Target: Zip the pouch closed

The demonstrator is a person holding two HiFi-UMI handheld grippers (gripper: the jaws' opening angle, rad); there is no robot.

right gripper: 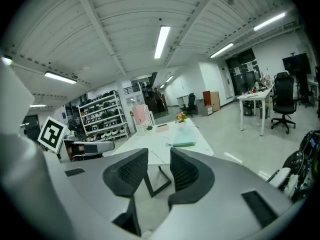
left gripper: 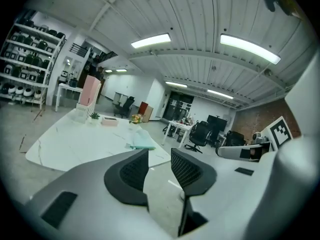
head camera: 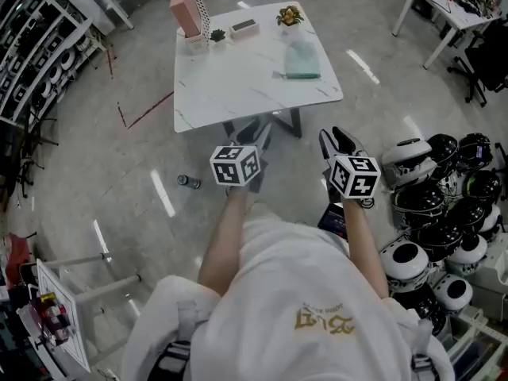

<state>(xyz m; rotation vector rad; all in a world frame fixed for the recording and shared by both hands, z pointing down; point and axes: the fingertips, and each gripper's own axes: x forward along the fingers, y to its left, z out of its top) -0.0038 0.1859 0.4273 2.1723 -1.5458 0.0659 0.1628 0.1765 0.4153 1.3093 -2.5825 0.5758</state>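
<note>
1. Left gripper (left gripper: 160, 159): jaws well apart, with nothing between the pads. Only floor and the counter's near edge show through the gap.
2. Right gripper (right gripper: 159, 156): the same. Jaws parted and empty, with the counter's dark leg frame (right gripper: 159, 180) visible in the gap.
3. Both grippers are held out in front of the person, side by side and near each other, over the floor and short of the counter (head camera: 238, 86). They point slightly downward toward it. Neither touches anything.
4. The pouch (head camera: 302, 60) is pale teal and lies flat on the white marble counter, on its right half close to the right edge. It is well apart from both grippers. It also shows ahead of the jaws in both gripper views. I can't tell from here whether the zip is open or closed.
5. Along the far side of the counter are a tall pink box (head camera: 188, 8) at the left corner, a small green plant (head camera: 217, 35) just beside it, a low flat box (head camera: 244, 28), and a flower pot (head camera: 290, 16) beyond the pouch.
6. On the floor, a small can (head camera: 189, 182) lies left of the left gripper. A pile of black and white helmets (head camera: 444, 189) sits to the person's right.
7. Shelf racks (head camera: 40, 46) stand along the left wall, and a white desk (head camera: 444, 14) stands at the far right.
</note>
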